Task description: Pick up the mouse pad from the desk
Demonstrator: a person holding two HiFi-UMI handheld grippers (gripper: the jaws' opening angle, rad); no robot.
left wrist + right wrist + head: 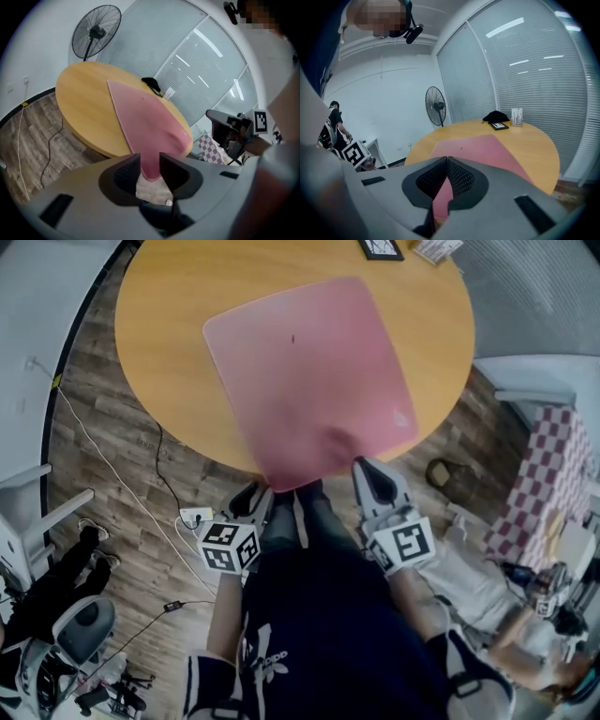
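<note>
The pink mouse pad (309,381) lies flat on the round wooden table (159,315), with its near corner hanging over the table's front edge. My left gripper (255,501) hovers just below that corner. Its jaws are open, and in the left gripper view (150,161) the pad (145,122) shows through the gap without touching them. My right gripper (364,470) sits at the pad's near right edge. In the right gripper view (446,160) its jaws meet at the tips, with the pad (483,147) beyond them and nothing visibly pinched.
A black framed item (381,247) and a small stand (436,247) sit at the table's far edge. A pedestal fan (96,32) stands behind the table. Cables and a power strip (195,517) lie on the wood floor. A checkered cloth (548,474) is at the right.
</note>
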